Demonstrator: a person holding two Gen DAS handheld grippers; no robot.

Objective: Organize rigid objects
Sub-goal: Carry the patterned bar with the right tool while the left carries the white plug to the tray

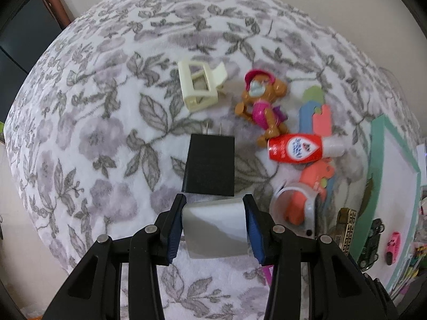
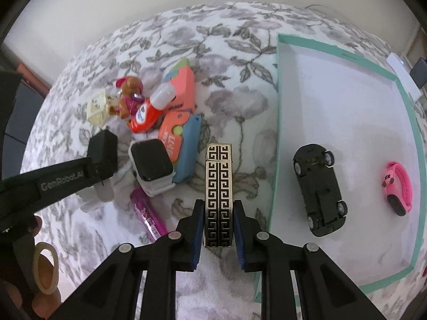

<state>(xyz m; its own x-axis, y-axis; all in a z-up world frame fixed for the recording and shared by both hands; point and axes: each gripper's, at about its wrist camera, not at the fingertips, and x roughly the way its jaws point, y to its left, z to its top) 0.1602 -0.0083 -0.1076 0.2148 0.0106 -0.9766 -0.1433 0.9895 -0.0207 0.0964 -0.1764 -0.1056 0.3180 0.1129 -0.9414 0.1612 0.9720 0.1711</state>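
We keep the right gripper (image 2: 217,226) clamped on the patterned lighter (image 2: 218,194), left gripper (image 1: 215,226) on the charger (image 1: 209,170); carry toward the tray (image 2: 277,133) at three o'clock, level

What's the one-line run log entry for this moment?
left gripper: shut on charger | right gripper: shut on patterned lighter | tray: toy car, pink band

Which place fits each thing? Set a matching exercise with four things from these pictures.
Things:
1. black toy car
2. gold-and-black patterned lighter
3. black plug adapter
4. brown toy dog in pink

Places:
A. lying on the floral blanket
B. held in the left claw
C. inside the teal-rimmed box
D. held in the right claw

Pairs: 1-C, 2-D, 3-B, 4-A
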